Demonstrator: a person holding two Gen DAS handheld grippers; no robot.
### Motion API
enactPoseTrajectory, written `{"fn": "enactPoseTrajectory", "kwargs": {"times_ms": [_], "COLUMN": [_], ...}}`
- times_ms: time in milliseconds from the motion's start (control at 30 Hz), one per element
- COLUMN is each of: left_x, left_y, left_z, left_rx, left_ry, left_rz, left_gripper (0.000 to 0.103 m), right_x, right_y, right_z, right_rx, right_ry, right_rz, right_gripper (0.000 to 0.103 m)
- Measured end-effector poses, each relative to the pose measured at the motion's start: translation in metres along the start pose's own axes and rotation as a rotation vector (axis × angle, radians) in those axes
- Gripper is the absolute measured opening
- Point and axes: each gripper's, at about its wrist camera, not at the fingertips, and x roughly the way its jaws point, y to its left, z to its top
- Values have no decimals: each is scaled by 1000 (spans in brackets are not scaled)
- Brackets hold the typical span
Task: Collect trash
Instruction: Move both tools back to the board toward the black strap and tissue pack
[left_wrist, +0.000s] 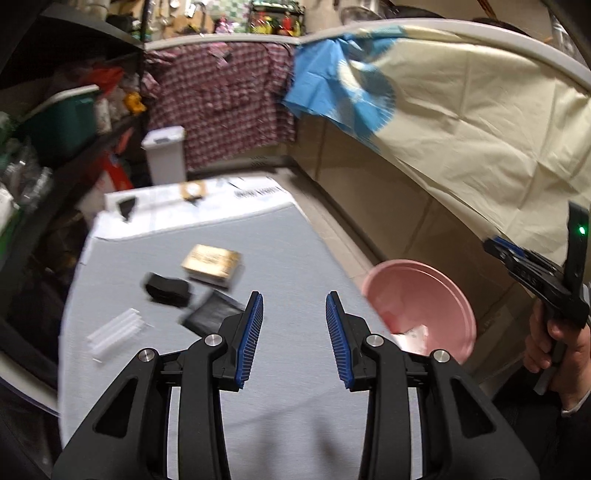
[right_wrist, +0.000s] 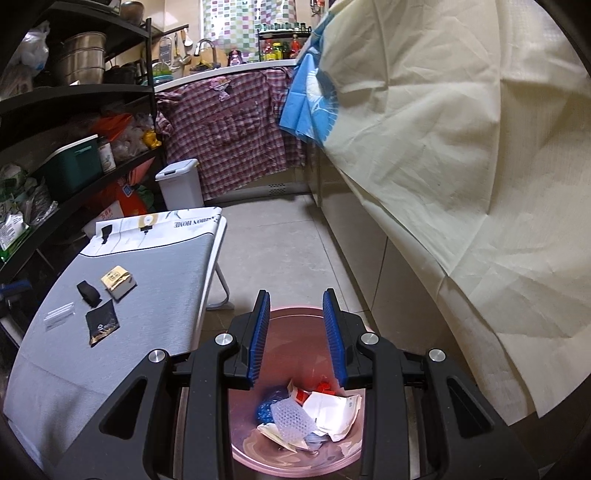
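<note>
A pink basin (right_wrist: 295, 458) sits on the floor beside the grey table (right_wrist: 155, 295); it holds crumpled wrappers and paper scraps (right_wrist: 314, 413). My right gripper (right_wrist: 297, 336) is open and empty, directly above the basin. On the table lie a gold packet (left_wrist: 212, 260), a black strap roll (left_wrist: 168, 290), a black pouch (left_wrist: 212, 314) and clear plastic strips (left_wrist: 116, 332). My left gripper (left_wrist: 294, 339) is open and empty above the table, just right of the black pouch. The basin (left_wrist: 436, 295) shows at its right, and the right gripper (left_wrist: 517, 262) at the far right.
Black shelves (right_wrist: 74, 155) full of goods stand left of the table. A white lidded bin (right_wrist: 181, 182) stands at the table's far end. A cream cloth (right_wrist: 461, 166) hangs over the counter on the right. Tiled floor (right_wrist: 280, 240) runs between table and counter.
</note>
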Motion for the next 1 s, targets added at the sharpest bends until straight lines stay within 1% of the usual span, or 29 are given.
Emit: {"fn": "enactPoseTrajectory", "kwargs": {"times_ms": [67, 167, 267, 333, 433, 567, 733, 867, 1000], "left_x": [-7, -13, -10, -9, -9, -4, 4, 11, 21], "left_y": [16, 44, 64, 71, 84, 97, 109, 117, 122], "left_z": [5, 5, -1, -1, -3, -5, -6, -7, -10], "left_rx": [-10, -80, -150, -169, -174, -193, -187, -195, -189], "left_ry": [-27, -67, -63, -69, -76, -67, -64, -64, -52], "left_rz": [30, 64, 86, 90, 105, 106, 131, 141, 155], "left_gripper": [35, 35, 35, 35, 35, 35, 35, 35, 35], "right_x": [-2, -4, -2, 1, 5, 13, 23, 40, 58], "right_y": [6, 17, 30, 40, 53, 73, 101, 126, 144], "right_z": [1, 1, 1, 3, 4, 7, 6, 6, 7], "right_rx": [-7, -25, -40, -43, -41, -34, -73, -100, -99], "right_ry": [-8, -21, -16, -10, 2, 14, 23, 30, 37], "right_rz": [14, 33, 62, 82, 105, 147, 186, 218, 252], "right_gripper": [31, 31, 31, 31, 31, 42, 46, 46, 47]}}
